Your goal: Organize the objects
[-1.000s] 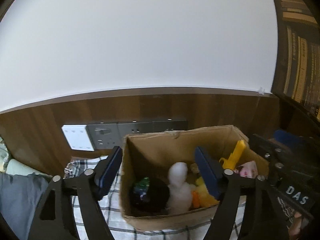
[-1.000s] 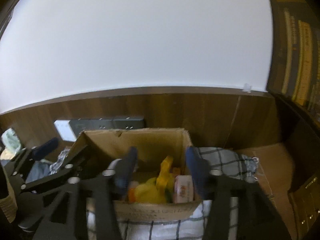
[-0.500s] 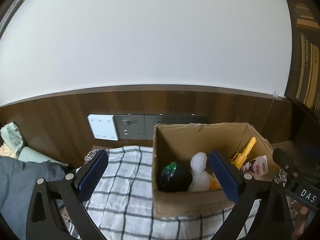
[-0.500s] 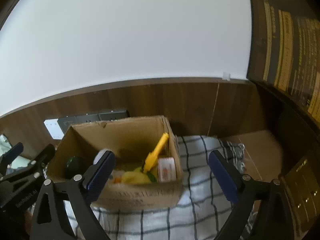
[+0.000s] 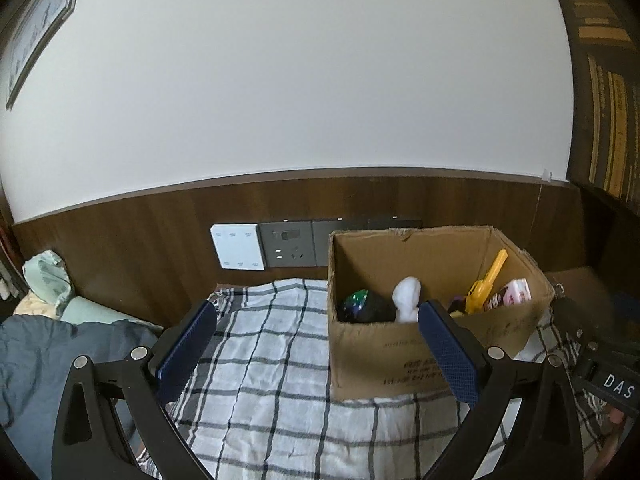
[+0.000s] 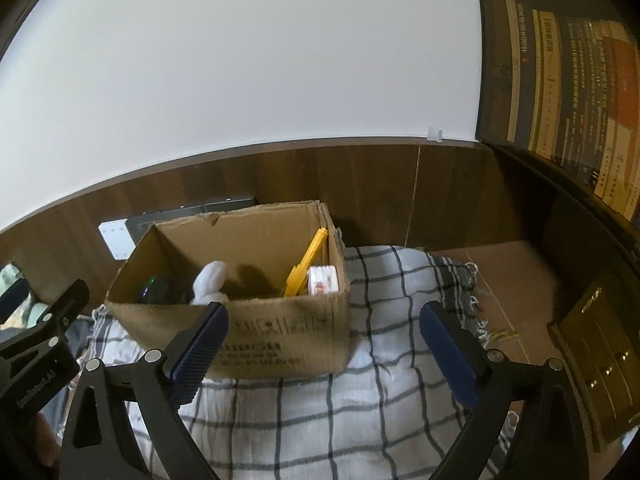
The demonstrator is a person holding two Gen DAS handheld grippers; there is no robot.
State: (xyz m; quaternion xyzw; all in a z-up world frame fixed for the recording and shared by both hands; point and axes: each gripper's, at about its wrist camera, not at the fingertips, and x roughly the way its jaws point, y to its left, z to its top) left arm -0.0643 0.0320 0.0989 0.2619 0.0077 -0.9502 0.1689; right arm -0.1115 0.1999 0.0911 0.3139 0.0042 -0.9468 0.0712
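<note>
While both of my claws hang over the checked cloth (image 5: 276, 364), the cardboard box (image 5: 404, 356) is the thing I steer by. My left gripper (image 5: 318, 346) is released, its jaws spread wide with nothing between them but bare cloth; its right pad overlaps the box's near wall in my view, though I cannot tell that it touches. My right gripper (image 6: 324, 348) is likewise let go and empty, its jaws standing wide apart in front of the box's near right corner.

Inside the box lie the things being sorted. A dark round ball with green markings (image 5: 360, 306) sits in the left end, a white fluffy toy (image 5: 406, 300) just beside it toward the middle. A yellow plastic toy (image 6: 306, 266) leans up against the right wall of the box, its tip rising above the rim, and a small pink and white carton (image 6: 323, 280) lies in the right end next to it.

Behind the box, on the wooden wall panel, a row of grey sockets (image 5: 286, 244) and a white switch plate (image 5: 238, 246) run off to the left. Left of the box, beyond the cloth's edge, lies blue-grey bedding (image 5: 44, 356). Right of the box, brown cardboard sheet (image 6: 512, 272) lies flat.
</note>
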